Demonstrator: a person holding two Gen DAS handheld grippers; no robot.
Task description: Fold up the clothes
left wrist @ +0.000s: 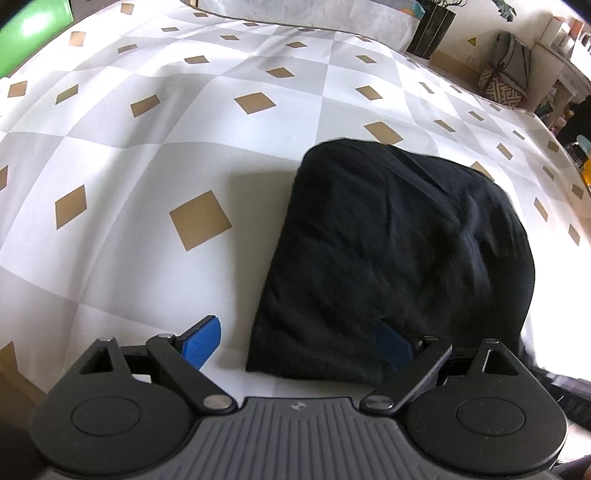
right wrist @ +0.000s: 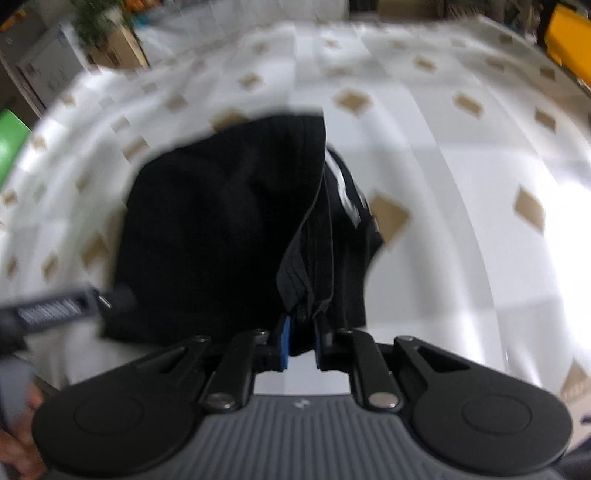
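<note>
A folded black garment (left wrist: 388, 240) lies on the white and grey checked cloth (left wrist: 147, 147) with tan diamonds. My left gripper (left wrist: 297, 332) stands open at its near left corner. One blue pad (left wrist: 201, 341) is over bare cloth, and the other pad (left wrist: 393, 345) is against the fabric's edge. In the blurred right wrist view the black garment (right wrist: 221, 221) is bunched, with a white stripe (right wrist: 345, 192) showing. My right gripper (right wrist: 301, 332) is shut on a gathered fold at its near edge, which is drawn up from the cloth (right wrist: 461, 184).
The left gripper's body (right wrist: 55, 306) reaches in from the left beside a hand (right wrist: 14, 424). A green object (left wrist: 33, 29), a black holder (left wrist: 432, 29) and patterned bags (left wrist: 506, 74) line the far edge. Boxes (right wrist: 48, 66) and a yellow bin (right wrist: 569, 48) stand beyond the cloth.
</note>
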